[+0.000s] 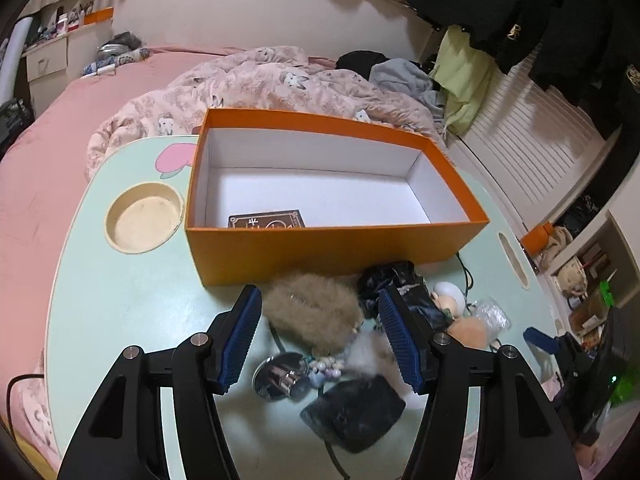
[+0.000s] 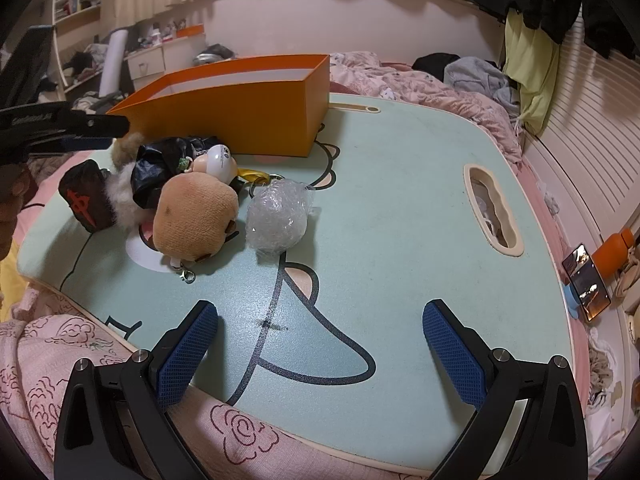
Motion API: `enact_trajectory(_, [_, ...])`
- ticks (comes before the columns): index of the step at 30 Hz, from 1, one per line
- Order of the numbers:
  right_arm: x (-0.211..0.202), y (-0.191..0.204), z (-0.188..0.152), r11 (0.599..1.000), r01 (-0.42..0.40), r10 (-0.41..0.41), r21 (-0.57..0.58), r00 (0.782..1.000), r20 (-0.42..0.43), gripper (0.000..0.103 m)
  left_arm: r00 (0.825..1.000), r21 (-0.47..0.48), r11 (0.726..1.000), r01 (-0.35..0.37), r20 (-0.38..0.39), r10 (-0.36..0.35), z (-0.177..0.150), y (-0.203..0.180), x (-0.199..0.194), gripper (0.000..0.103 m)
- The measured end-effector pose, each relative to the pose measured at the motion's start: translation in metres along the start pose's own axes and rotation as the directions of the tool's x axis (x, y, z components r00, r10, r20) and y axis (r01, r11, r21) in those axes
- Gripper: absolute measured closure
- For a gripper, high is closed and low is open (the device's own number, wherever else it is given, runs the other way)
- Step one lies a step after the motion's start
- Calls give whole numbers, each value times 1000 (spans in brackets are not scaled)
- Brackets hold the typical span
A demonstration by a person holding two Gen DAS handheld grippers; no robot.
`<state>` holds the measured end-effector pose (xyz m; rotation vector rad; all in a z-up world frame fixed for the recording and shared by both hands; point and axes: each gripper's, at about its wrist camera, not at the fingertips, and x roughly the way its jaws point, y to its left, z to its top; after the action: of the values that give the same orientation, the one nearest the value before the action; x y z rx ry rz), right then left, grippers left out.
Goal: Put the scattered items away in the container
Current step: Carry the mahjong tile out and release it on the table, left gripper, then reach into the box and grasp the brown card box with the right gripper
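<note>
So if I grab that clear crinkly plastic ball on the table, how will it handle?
The plastic ball looks like wadded bubble wrap, so probably very light and squashy; the pads would likely sink in before gripping. Its glossy film may be a bit slippery. It is roundish and sits free on the table, so a nudge could roll it.

Soft dim indoor light, faint shadows, sharp centres, heavy fisheye-bent dark corners.

Not much readable honestly: gold lettering on the dark card box (image 1: 267,221) sitting in the orange box (image 1: 332,248), a red emblem on the black pouch (image 2: 86,200), both too small to make out.
</note>
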<state>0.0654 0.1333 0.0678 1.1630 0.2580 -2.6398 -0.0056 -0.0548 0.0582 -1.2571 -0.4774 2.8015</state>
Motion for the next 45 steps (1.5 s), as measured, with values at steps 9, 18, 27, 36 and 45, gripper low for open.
enact_trajectory(9, [-3, 2, 7, 1000, 20, -20, -22, 1000, 0, 4, 1000, 21, 999, 26, 10, -26, -28, 3, -34, 41])
enact_trajectory(18, [-41, 53, 160, 923, -371, 376, -103, 926, 31, 15, 997, -33, 999, -30, 67, 32, -60, 40, -60, 41])
enact_trajectory(27, [115, 112, 241, 914, -396, 393, 88, 808, -440, 19, 999, -37, 999, 33, 3, -33, -75, 38, -31, 41])
enact_trajectory(36, [165, 146, 221, 940, -340, 285, 18, 756, -590, 23, 997, -51, 996, 73, 10, -72, -79, 42, -30, 41])
enact_trajectory(45, [165, 117, 231, 966, -257, 222, 10, 816, -534, 48, 997, -44, 996, 76, -7, -77, -81, 41, -27, 41])
